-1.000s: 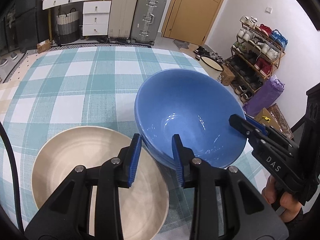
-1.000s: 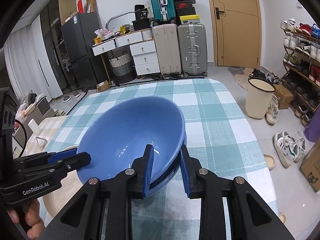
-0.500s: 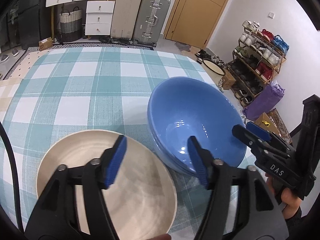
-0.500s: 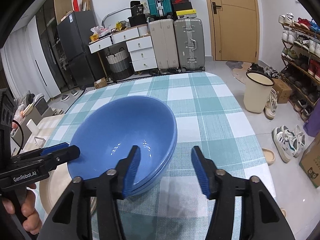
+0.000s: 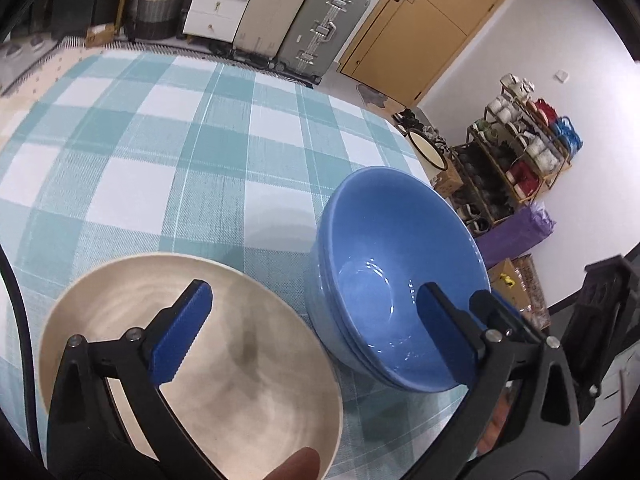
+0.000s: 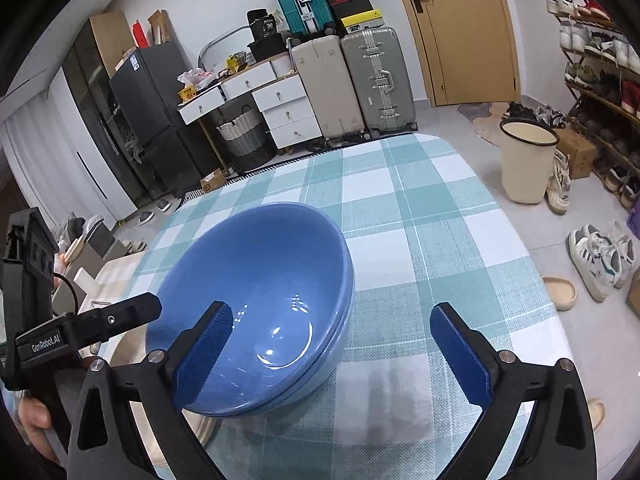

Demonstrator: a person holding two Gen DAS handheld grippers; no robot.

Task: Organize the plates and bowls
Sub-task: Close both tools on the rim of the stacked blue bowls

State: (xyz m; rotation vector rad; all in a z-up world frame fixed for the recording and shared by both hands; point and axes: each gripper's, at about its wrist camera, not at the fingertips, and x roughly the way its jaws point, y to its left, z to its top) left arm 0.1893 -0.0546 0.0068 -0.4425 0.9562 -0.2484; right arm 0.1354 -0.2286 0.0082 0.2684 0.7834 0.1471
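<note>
With the blue bowls (image 6: 260, 300) nested on the checked tablecloth (image 6: 420, 240) beside the cream plate (image 5: 240, 360), I hold both grippers, left (image 5: 312, 336) and right (image 6: 332, 352), spread wide and empty.

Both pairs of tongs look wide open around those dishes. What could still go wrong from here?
The blue bowls are stacked near the table's right edge, above bare floor, so a nudge from the open right tongs might push them toward it. The left tongs straddle both the cream plate and the blue stack; closing or swinging there could knock the two together and chip a rim.
</note>
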